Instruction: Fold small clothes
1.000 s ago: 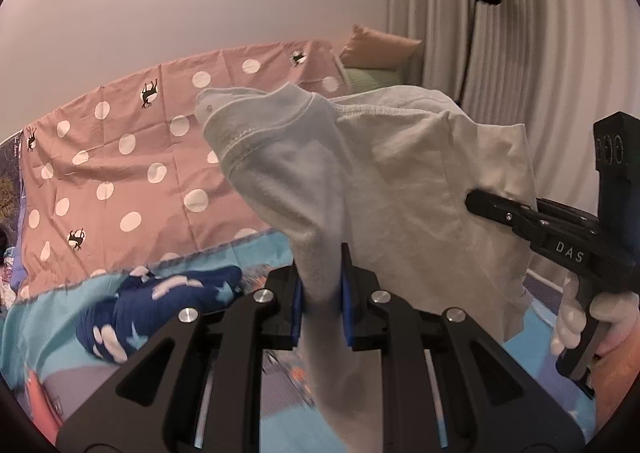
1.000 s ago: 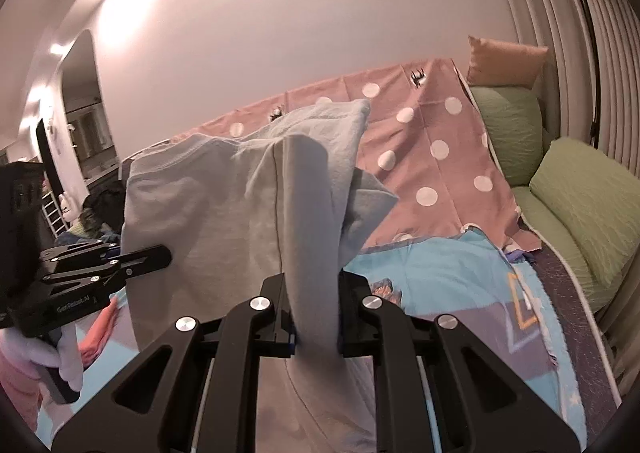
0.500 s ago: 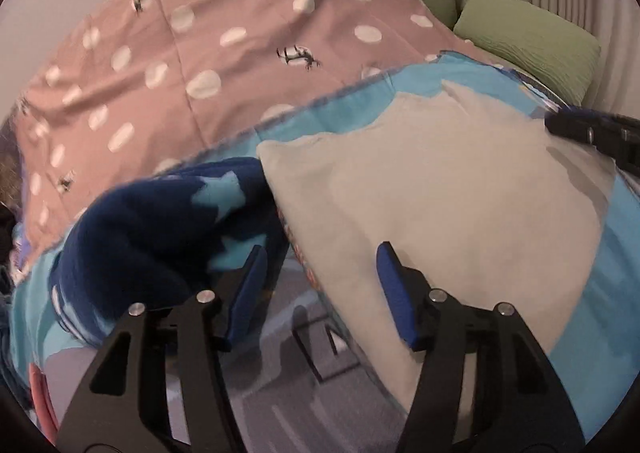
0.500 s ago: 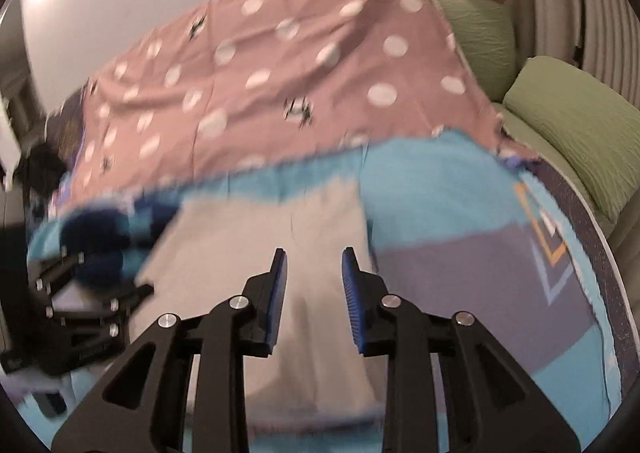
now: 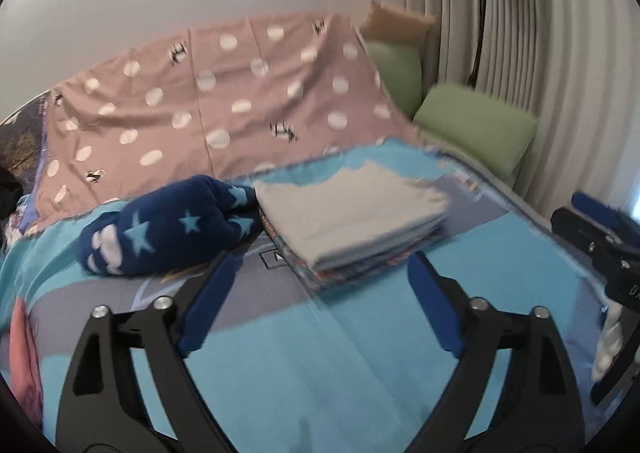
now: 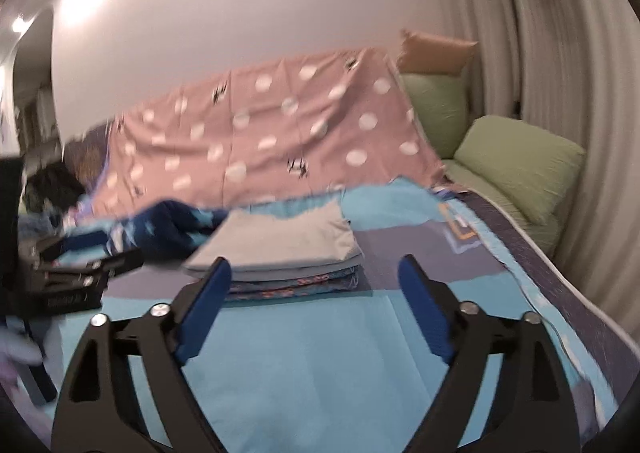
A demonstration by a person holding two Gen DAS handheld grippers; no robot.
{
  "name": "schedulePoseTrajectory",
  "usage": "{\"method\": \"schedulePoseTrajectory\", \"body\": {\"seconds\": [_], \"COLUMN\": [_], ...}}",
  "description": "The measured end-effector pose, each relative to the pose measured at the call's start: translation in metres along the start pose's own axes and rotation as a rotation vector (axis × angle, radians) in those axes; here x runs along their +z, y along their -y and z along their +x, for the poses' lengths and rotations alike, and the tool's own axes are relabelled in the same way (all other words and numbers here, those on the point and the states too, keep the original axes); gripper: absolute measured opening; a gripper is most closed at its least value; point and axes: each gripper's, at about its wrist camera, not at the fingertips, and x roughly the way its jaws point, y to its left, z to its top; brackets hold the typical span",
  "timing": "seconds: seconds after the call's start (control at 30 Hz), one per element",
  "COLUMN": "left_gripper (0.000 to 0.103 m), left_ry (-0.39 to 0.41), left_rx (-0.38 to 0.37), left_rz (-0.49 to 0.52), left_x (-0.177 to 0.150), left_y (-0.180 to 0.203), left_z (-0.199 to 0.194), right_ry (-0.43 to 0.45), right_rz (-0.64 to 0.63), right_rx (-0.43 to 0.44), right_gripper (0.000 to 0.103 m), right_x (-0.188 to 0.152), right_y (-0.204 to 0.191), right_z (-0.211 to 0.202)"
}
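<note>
Grey garment [image 5: 348,209], folded: lies on top of a stack of folded clothes [image 6: 296,281] on the bed [image 5: 320,353], mid-bed, toward the polka-dot cover [image 5: 224,101]. Navy star-print bundle [image 5: 168,229]: just beside the stack. Left claw [image 5: 316,305]: jaws just opened wide, nothing between them. Right claw [image 6: 316,305]: likewise wide, empty. Green cushion [image 6: 520,165]: at the bed's curtain-side edge.

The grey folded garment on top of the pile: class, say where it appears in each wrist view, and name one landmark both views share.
Left wrist view: the grey folded garment lies centre, slightly right, beyond the open left gripper.
Right wrist view: it lies centre-left, above the right gripper's left finger.
Shared landmark: the navy star-print garment on its left.
</note>
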Motion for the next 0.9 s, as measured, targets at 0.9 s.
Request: {"method": "schedulePoseTrajectory", "body": {"seconds": [0.9], "left_gripper": [0.101], "left_ry": [0.024], "left_rx": [0.203], "left_rz": [-0.044], "left_x": [-0.077], "left_y": [0.068], "left_z": [-0.206], "right_ry": [-0.144], "right_rz": [0.029], "right_rx": [-0.07], "right_gripper": [0.096], "right_x": [-0.059], "right_y": [-0.025], "right_z": [-0.159]}}
